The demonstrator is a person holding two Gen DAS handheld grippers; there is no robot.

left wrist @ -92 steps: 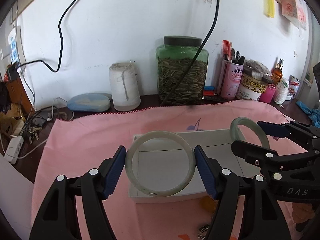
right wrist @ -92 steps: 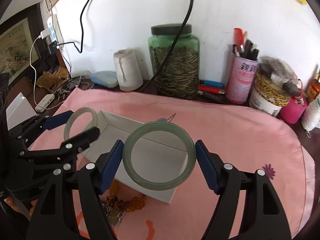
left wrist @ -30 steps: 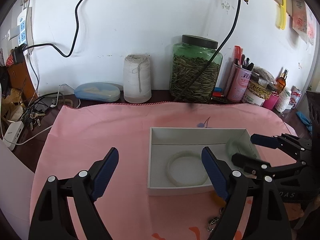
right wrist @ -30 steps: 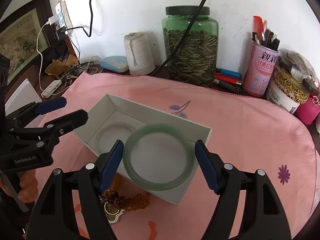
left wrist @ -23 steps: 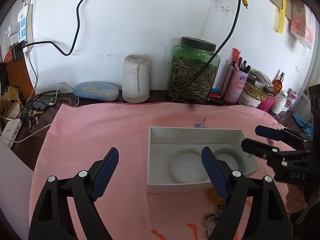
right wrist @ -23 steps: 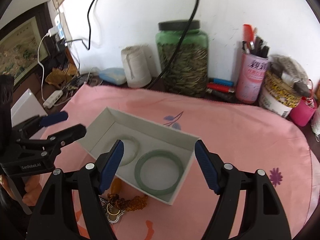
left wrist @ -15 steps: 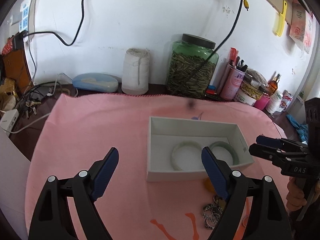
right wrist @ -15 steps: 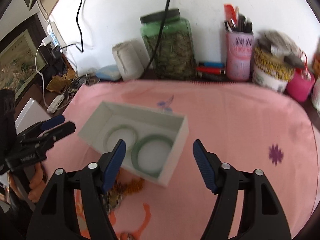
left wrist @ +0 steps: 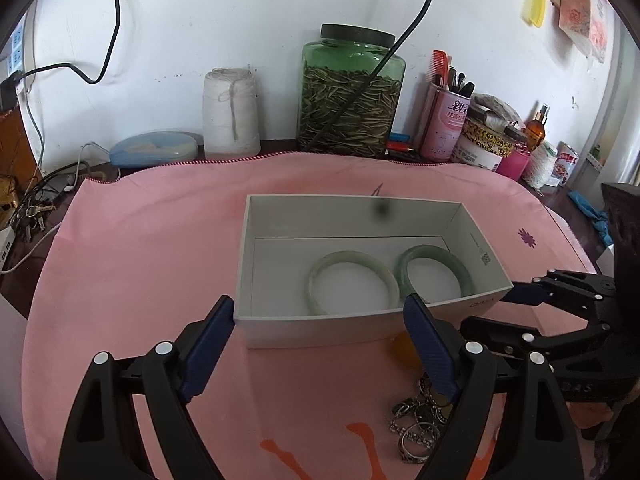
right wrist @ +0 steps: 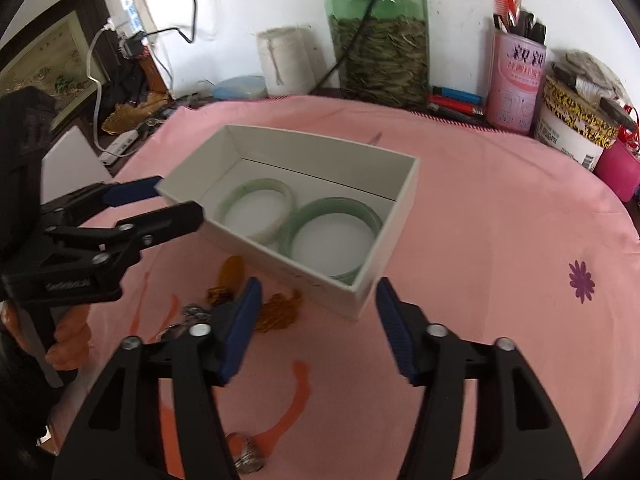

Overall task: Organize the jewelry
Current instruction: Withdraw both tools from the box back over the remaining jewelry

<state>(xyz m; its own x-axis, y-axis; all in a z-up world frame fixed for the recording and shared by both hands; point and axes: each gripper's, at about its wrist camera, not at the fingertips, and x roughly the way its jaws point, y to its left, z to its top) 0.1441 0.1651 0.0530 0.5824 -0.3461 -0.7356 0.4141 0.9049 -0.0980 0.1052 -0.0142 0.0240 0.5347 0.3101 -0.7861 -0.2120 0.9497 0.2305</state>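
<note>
1. two smooth round jade bangles, pale bangle and greener bangle, lie flat, side by side in the white card box.
2. left gripper jaws spread, empty.
3. right gripper jaws closing, nothing between.
4. beaded amber strand rests on pink cloth by the box's near wall.

Bright, even daylight fills both fisheye views. The white wall glares slightly. Shadows on the pink cloth are soft. Edges bend and darken into black corners. The right view is slightly motion-blurred.

Both bangles, the pale bangle and the green bangle, now lie released in the white box; the right gripper is closing empty.
</note>
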